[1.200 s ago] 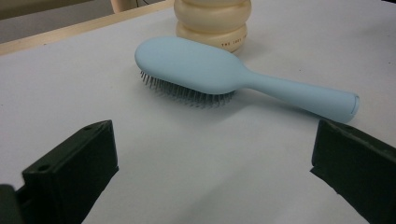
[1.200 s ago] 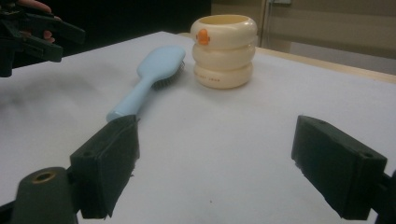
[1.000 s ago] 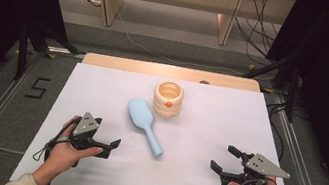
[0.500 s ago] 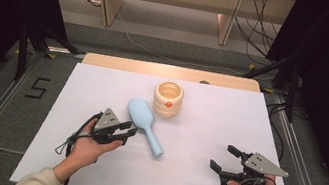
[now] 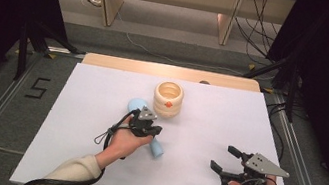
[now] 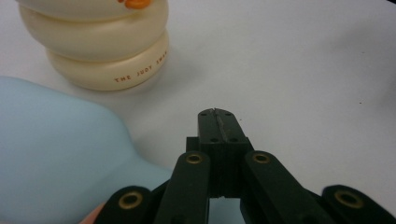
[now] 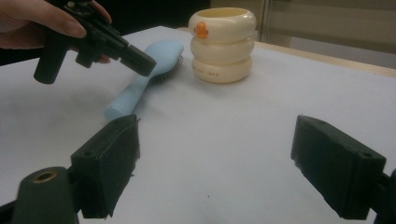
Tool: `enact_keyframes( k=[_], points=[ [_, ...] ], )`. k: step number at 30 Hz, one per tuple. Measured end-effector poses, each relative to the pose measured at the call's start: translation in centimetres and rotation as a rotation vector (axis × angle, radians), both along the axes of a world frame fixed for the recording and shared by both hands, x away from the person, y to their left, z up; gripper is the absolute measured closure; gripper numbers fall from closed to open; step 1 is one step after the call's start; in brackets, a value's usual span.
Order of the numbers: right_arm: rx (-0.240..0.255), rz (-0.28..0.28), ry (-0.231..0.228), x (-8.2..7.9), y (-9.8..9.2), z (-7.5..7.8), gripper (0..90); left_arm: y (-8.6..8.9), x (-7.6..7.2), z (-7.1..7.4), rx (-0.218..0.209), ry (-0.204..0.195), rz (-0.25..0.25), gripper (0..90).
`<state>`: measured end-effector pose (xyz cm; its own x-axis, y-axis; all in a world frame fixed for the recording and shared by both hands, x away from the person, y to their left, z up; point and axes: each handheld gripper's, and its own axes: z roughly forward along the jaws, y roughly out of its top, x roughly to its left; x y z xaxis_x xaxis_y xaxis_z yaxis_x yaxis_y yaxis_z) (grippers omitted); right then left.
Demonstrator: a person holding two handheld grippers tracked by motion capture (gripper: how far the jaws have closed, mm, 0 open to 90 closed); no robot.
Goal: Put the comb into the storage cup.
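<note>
Pale-blue plastic hairbrush (image 5: 156, 145) directly beneath the left gripper (image 5: 152, 130), handle running toward the person's side and rightward, head (image 6: 51, 154) away toward the cream ringed cup (image 5: 168, 99). Left gripper with jaws pressed together, empty, hovering above the handle, tips pointing past it over bare white table (image 5: 229, 118). Right gripper (image 5: 226, 159) spread wide, empty, well apart to the brush's right. Left hand (image 5: 123, 140) clearly nearer; likely needs opening before any grasp across the handle's long axis. Counted: one brush, one cup, two grippers.
</note>
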<state>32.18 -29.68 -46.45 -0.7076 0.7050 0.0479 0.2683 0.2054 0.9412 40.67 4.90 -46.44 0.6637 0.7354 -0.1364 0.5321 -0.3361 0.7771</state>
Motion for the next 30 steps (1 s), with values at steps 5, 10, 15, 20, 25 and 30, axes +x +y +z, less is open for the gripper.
enact_keyframes(
  k=[5, 10, 15, 20, 25, 30],
  points=[
    [0.000, -0.001, 0.003, 0.0, -0.1, 0.0, 16.4, -1.1, 0.7, -0.4, 0.017, 0.019, 0.002, 89.8],
    [0.002, 0.001, 0.004, 0.0, -0.1, 0.0, 16.4, -2.2, 1.3, -0.8, 0.050, 0.045, 0.002, 89.8],
    [0.005, 0.000, 0.007, 0.0, -0.2, 0.0, 16.5, -2.7, 1.6, -1.0, 0.072, 0.065, 0.002, 89.8],
    [0.010, 0.000, 0.009, 0.0, -0.2, 0.0, 16.5, -3.0, 1.8, -1.4, 0.091, 0.075, -0.003, 89.8],
    [0.010, 0.000, 0.010, 0.0, -0.3, 0.0, 16.5, -3.2, 1.7, -1.7, 0.109, 0.089, -0.009, 89.8],
    [0.011, 0.000, 0.011, 0.0, -0.3, 0.0, 16.5, -3.3, 1.7, -2.0, 0.132, 0.121, -0.016, 89.8]
  ],
)
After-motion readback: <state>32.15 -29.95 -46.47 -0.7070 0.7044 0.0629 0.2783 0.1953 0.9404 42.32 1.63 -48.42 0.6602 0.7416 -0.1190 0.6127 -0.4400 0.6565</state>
